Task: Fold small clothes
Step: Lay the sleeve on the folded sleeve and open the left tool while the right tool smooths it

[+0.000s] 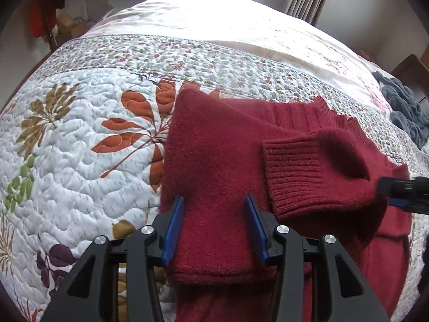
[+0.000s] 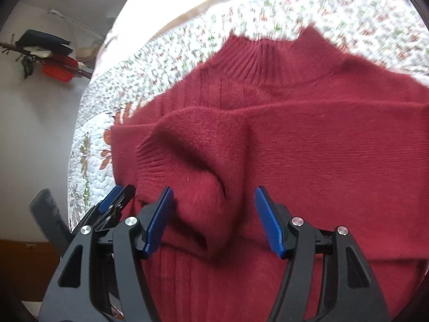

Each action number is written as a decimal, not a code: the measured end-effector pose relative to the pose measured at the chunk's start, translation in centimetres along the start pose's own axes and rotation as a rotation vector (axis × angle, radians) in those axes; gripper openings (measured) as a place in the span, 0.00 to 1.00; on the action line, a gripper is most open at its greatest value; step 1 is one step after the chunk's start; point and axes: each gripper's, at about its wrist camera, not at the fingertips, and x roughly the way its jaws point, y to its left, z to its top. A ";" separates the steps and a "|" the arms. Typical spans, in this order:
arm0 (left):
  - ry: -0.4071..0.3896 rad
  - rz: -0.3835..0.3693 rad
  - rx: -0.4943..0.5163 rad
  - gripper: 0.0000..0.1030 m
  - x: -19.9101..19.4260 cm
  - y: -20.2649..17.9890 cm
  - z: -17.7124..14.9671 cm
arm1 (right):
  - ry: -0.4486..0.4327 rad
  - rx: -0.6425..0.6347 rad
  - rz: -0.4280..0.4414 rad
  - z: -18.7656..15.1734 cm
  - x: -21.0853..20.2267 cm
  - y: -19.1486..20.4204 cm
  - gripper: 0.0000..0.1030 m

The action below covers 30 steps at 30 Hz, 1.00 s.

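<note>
Hiding its hem, red sweater seemingly beneath both parted grippers.

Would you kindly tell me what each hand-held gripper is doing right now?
Left hand-held gripper: open, over the red sweater, holding nothing.
Right hand-held gripper: open, over a folded sleeve, holding nothing.

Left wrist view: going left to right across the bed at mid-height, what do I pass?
Quilt with leaf print → folded body of the red sweater → its ribbed sleeve cuff lying on top → right gripper at the frame edge.
</note>
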 end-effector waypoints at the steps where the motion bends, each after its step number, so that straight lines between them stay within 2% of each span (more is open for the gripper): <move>1: -0.003 -0.005 -0.001 0.46 0.0 -0.1 -0.2 | 0.008 0.004 -0.009 0.0 0.6 0.0 0.61; 3: -0.005 -0.010 0.002 0.46 0.0 0.1 -0.4 | 0.023 0.011 -0.012 0.2 1.6 -0.3 0.59; 7: -0.013 -0.005 0.006 0.45 -0.3 -0.1 -0.1 | 0.026 0.004 0.015 0.3 1.5 -0.7 0.19; 9: -0.035 -0.024 -0.006 0.45 -1.3 -0.5 0.1 | 0.000 -0.022 0.035 0.2 0.1 -0.5 0.17; 12: -0.081 -0.053 0.013 0.46 -2.9 -1.5 0.4 | -0.076 -0.073 0.026 -0.5 -3.0 -0.3 0.16; 15: -0.054 -0.058 0.044 0.46 -2.1 -3.1 0.5 | -0.118 -0.060 -0.015 -1.1 -4.6 -1.9 0.17; 18: -0.003 -0.014 0.065 0.46 0.3 -4.0 0.2 | -0.061 0.000 -0.055 -1.1 -2.7 -4.7 0.17; 21: -0.009 0.021 0.088 0.46 1.2 -4.3 -0.2 | -0.049 -0.004 -0.062 -1.3 -1.5 -5.6 0.20; 23: -0.005 0.013 0.086 0.46 1.1 -4.2 0.0 | -0.059 -0.021 -0.071 -1.5 -1.9 -5.3 0.25; 25: 0.004 -0.016 0.064 0.46 0.6 -3.7 0.2 | -0.090 -0.054 -0.118 -1.9 -3.1 -4.7 0.27; 27: -0.011 -0.033 0.052 0.46 -0.5 -3.4 0.5 | -0.149 -0.131 -0.169 -2.6 -5.1 -3.1 0.30; 30: -0.026 -0.048 0.063 0.46 -1.4 -3.6 0.8 | -0.178 -0.254 -0.165 -3.7 -6.7 -0.2 0.40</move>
